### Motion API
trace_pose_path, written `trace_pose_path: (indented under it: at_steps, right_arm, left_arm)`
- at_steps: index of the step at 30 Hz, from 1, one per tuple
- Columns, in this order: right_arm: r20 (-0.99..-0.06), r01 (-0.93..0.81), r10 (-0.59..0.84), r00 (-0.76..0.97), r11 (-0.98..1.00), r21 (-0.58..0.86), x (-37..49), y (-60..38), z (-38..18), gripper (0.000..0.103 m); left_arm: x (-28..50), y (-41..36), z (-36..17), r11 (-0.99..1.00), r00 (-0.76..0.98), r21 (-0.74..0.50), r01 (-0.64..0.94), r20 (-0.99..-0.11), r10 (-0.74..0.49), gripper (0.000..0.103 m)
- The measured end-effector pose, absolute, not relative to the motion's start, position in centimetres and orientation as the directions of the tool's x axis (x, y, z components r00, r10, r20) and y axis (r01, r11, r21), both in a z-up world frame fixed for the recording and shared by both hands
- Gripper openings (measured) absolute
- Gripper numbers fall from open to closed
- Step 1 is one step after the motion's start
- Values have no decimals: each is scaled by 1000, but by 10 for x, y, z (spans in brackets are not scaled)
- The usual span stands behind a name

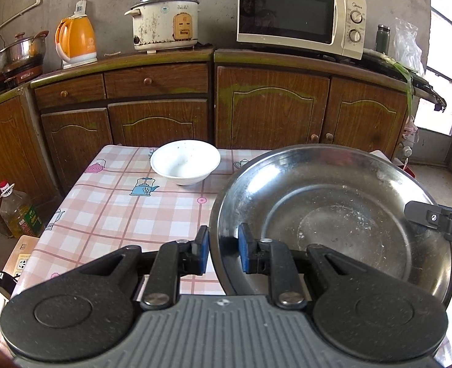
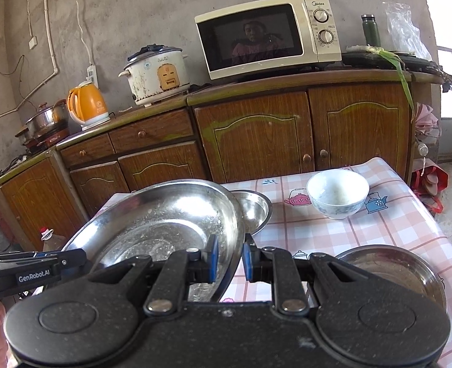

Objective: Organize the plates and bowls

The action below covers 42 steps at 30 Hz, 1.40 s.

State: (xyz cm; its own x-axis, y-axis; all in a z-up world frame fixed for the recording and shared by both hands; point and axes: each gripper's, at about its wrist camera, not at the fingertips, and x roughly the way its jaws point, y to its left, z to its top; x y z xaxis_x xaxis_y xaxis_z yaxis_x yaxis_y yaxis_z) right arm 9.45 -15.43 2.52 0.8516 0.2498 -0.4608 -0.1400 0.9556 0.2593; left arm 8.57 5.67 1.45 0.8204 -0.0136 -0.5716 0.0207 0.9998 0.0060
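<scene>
We hold a large steel basin (image 1: 333, 214) between our two tools, lifted clear of the desk (image 1: 109, 214) with its pink checked cloth. Our left tool (image 1: 223, 253) pinches the basin's near rim, one blue pad outside the wall and one inside. Our right tool (image 2: 229, 257) pinches the opposite rim the same way, and its black tip reaches in over the basin's right edge in the left wrist view.

In the left wrist view a white bowl (image 1: 185, 162) stands on the desk beyond the basin, near the far edge. In the right wrist view we see a smaller steel bowl (image 2: 255, 210) on the desk just behind the basin, a blue-patterned bowl (image 2: 337, 193) farther right, and a shallow steel plate (image 2: 391, 273) near our right tool. A microwave (image 2: 267, 35) sits on the cabinets behind the desk.
</scene>
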Motion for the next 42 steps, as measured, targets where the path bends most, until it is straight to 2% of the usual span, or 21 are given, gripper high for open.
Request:
trace_pose_path:
  at_steps: [42]
  right_arm:
    - [-423, -108, 217, 880, 958, 267, 60, -164, 39, 22]
  left_arm:
    - [62, 46, 18, 997, 829, -7, 71, -556, -63, 21]
